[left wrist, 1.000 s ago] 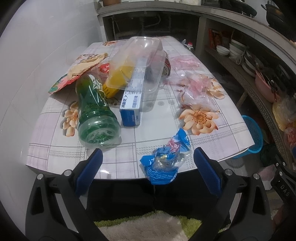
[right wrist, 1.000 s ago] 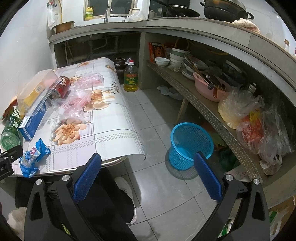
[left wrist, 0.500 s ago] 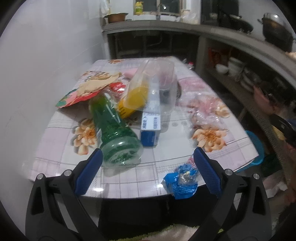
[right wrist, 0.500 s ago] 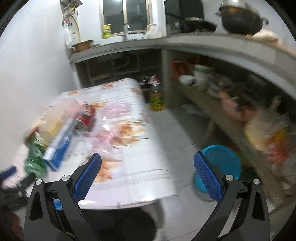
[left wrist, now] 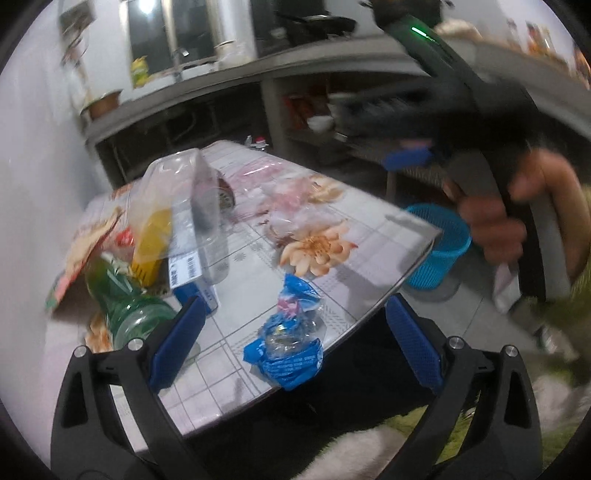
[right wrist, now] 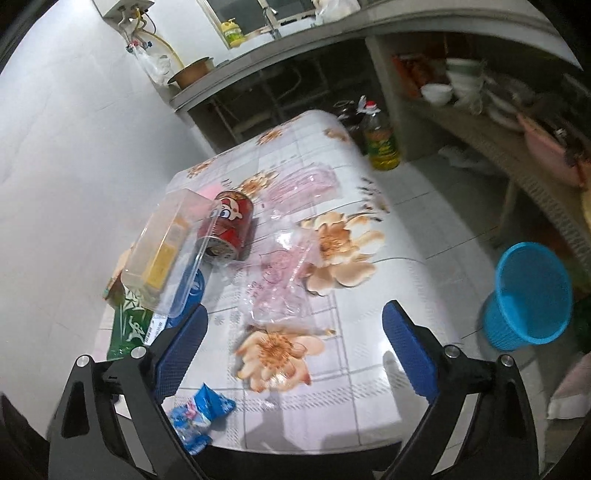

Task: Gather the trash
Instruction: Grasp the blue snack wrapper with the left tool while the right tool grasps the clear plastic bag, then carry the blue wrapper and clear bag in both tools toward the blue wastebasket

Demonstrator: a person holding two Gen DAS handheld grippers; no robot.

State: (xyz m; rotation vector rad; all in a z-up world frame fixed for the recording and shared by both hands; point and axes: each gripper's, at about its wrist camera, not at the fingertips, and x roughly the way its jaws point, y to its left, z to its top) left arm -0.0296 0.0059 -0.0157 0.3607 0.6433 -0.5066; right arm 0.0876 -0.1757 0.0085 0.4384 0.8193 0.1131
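Left wrist view: both hand-held grippers (left wrist: pixel 291 336) (right wrist: pixel 295 347) gape empty, blue wrapper (left wrist: pixel 284 350) at table edge (left wrist: pixel 373 314)

It was a home kitchen: bowls (right wrist: pixel 437 93) on a shelf, an oil bottle (right wrist: pixel 380 146), a tap by the window (right wrist: pixel 271 26).

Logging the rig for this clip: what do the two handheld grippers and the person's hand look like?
Both grippers, left and right, have black skeletal arms with silver screws and textured blue finger pads. In the left wrist view the right gripper's body is dark grey with a green indicator light and a grey handle. The hand is bare; any sleeve is too blurred to tell.
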